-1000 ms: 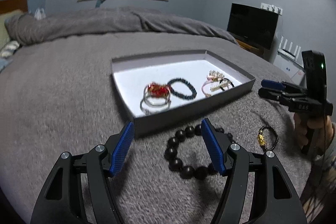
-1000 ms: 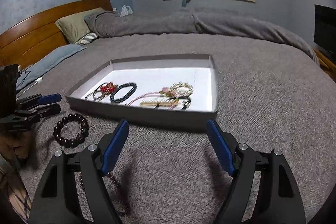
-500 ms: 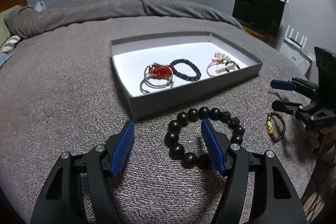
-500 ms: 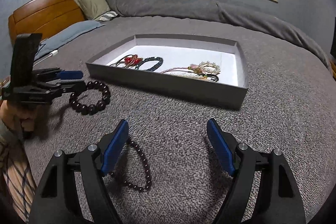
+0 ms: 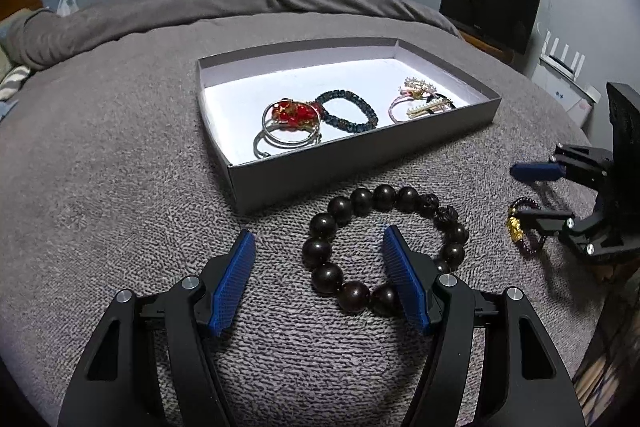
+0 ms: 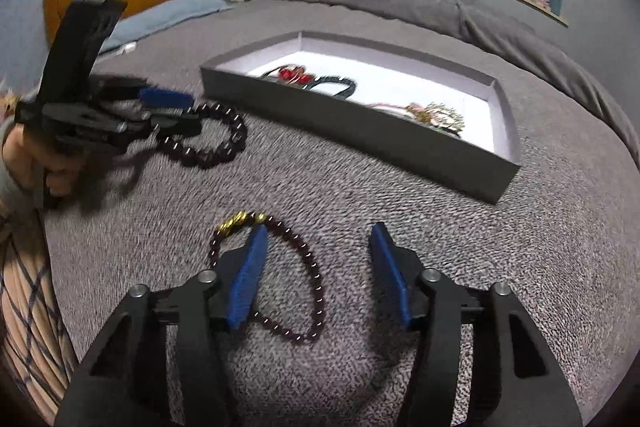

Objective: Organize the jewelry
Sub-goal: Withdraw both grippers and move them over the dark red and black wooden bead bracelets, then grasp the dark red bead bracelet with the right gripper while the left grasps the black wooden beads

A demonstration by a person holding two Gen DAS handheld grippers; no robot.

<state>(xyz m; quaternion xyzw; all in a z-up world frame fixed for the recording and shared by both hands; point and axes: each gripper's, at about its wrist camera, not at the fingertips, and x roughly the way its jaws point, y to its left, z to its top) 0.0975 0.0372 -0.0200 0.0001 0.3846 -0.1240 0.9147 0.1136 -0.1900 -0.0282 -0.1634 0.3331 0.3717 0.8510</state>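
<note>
Two bracelets lay loose on the grey blanket (image 5: 120, 187), in front of the grey jewelry box (image 5: 360, 151). Your left gripper (image 5: 318, 279) was spread, its right pad inside the large dark bead bracelet (image 5: 352, 297). Your right gripper (image 6: 316, 275) had just been closing, still apart, straddling one side of the thin garnet-coloured bracelet (image 6: 316, 287). That strand probably handled light, limp and slippery; you would pinch across the strand itself, away from its gold charm (image 6: 232, 223).

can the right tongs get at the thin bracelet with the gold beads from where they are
Probably yes: the right tongs, which have just been closing, straddle one side of the thin bracelet on the bedspread; nothing covers it, pads not pressing yet.
</note>
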